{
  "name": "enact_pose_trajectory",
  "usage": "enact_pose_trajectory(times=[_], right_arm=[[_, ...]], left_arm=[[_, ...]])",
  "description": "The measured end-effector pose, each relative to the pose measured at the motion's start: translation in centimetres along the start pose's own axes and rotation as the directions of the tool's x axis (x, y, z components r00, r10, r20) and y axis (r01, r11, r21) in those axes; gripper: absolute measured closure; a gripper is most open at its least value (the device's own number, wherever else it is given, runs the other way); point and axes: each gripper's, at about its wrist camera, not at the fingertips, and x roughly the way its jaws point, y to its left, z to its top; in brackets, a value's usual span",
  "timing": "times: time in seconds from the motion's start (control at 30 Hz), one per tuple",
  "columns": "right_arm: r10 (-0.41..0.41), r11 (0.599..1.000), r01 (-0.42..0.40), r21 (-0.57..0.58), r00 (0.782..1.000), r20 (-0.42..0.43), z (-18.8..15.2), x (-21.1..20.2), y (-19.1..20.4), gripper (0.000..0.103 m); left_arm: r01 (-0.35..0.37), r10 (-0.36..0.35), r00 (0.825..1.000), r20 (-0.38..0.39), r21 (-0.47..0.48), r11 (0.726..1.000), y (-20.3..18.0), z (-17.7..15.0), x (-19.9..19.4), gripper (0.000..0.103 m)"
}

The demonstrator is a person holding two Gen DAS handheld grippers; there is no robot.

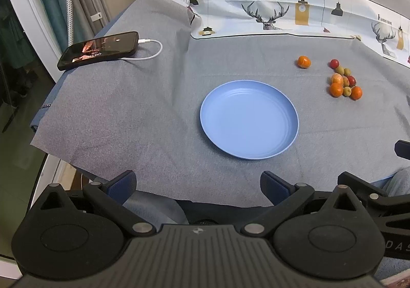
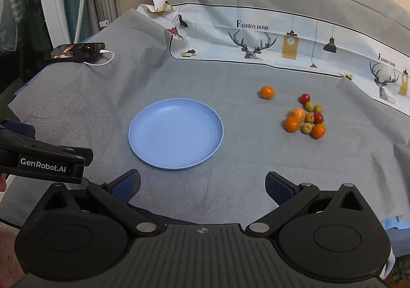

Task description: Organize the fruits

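Note:
An empty blue plate (image 1: 249,119) (image 2: 176,133) sits on the grey cloth. To its right lies a cluster of small fruits (image 1: 344,83) (image 2: 306,119): orange mandarins, red and green-yellow small fruits. One lone mandarin (image 1: 304,61) (image 2: 267,92) lies apart, behind the plate's right side. My left gripper (image 1: 198,185) is open and empty at the table's near edge, short of the plate. My right gripper (image 2: 202,185) is open and empty, also near the front edge. The left gripper's body (image 2: 43,162) shows at the left of the right wrist view.
A black phone (image 1: 98,50) (image 2: 75,50) with a white charging cable (image 1: 151,51) lies at the far left of the cloth. A printed white cloth with deer drawings (image 1: 269,11) (image 2: 256,39) runs along the back. The table edge drops off at the left.

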Motion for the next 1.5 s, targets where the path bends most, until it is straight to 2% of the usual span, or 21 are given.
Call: enact_pose_trajectory(times=[0.33,0.6,0.7,0.83,1.0,1.17,1.27,1.37,1.5], right_arm=[[-0.019,0.998,0.017,0.068,1.000,0.023,-0.2,0.8,-1.9,0.000],[-0.158,0.974,0.152,0.165,0.987,0.022,-0.6,3.1,-7.3,0.000],[-0.223,0.943,0.211,0.256,0.975,0.021,-1.0,4.9,-11.2,0.000],[-0.302,0.903,0.291,0.315,0.953,-0.014,-1.5,8.1,-16.1,0.000],[-0.364,0.886,0.362,0.291,0.930,-0.049,-1.5,14.2,-21.6,0.000],[-0.332,0.891,0.344,0.296,0.939,-0.093,-0.6,21.4,-25.7,0.001],[-0.321,0.900,0.334,0.279,0.943,-0.091,0.0,24.5,-26.8,0.001],[-0.338,0.904,0.337,0.262,0.940,-0.041,0.4,25.5,-27.6,0.001],[-0.381,0.876,0.376,0.302,0.924,-0.044,0.2,25.4,-29.6,0.001]], left_arm=[[-0.011,0.011,0.999,-0.037,0.010,1.000,-0.7,0.7,0.8,0.000],[-0.006,0.010,0.997,-0.077,0.052,0.999,-3.3,2.9,2.9,0.000],[0.020,-0.013,0.996,-0.092,0.081,0.997,-5.3,4.1,4.1,0.000],[0.051,-0.038,0.993,-0.109,0.120,0.991,-8.4,6.2,5.9,0.000],[0.083,-0.064,0.990,-0.126,0.149,0.985,-12.6,9.5,8.7,0.000],[0.084,-0.059,0.990,-0.126,0.197,0.977,-16.8,12.6,12.3,0.000],[0.093,-0.063,0.989,-0.137,0.222,0.971,-19.2,14.1,14.6,0.000],[0.139,-0.100,0.981,-0.163,0.244,0.960,-21.8,15.4,17.1,0.000],[0.195,-0.147,0.972,-0.185,0.278,0.940,-26.2,16.8,20.1,0.000]])
